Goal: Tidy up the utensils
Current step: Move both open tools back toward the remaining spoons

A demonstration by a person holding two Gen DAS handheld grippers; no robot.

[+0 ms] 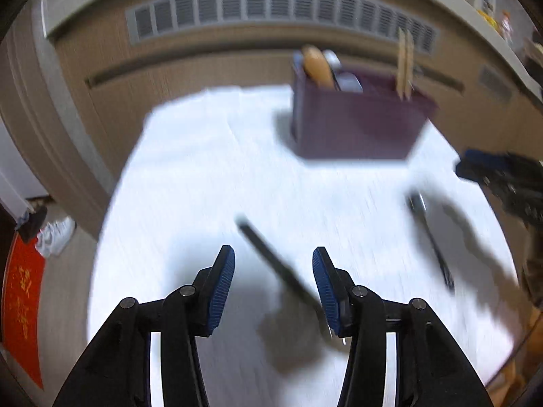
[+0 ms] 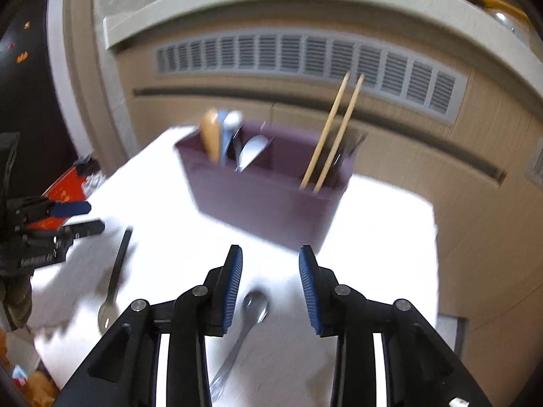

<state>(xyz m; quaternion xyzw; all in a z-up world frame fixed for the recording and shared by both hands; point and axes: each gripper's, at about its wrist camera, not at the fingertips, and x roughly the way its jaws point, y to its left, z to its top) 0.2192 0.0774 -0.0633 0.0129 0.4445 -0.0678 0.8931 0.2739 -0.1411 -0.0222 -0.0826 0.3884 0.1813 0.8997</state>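
Observation:
A purple utensil caddy (image 1: 356, 125) (image 2: 264, 196) stands on the white-covered table (image 1: 203, 176), holding a wooden spoon (image 2: 210, 135), metal spoons and two chopsticks (image 2: 336, 129). My left gripper (image 1: 273, 257) is open above a dark-handled utensil (image 1: 275, 261) that lies slantwise on the cloth, close to the right finger. A second dark-handled utensil (image 1: 431, 237) lies further right. My right gripper (image 2: 270, 254) is open over a metal spoon (image 2: 254, 305) whose bowl lies between the fingers. In the right wrist view the left gripper (image 2: 86, 217) shows at the left, near a dark-handled spoon (image 2: 115, 271).
Behind the table runs a beige cabinet with a grey vent grille (image 1: 278, 3) (image 2: 305, 57). On the floor at the left lie a red mat (image 1: 23, 305) and a white shoe (image 1: 56, 235). The table's edges fall away at left and right.

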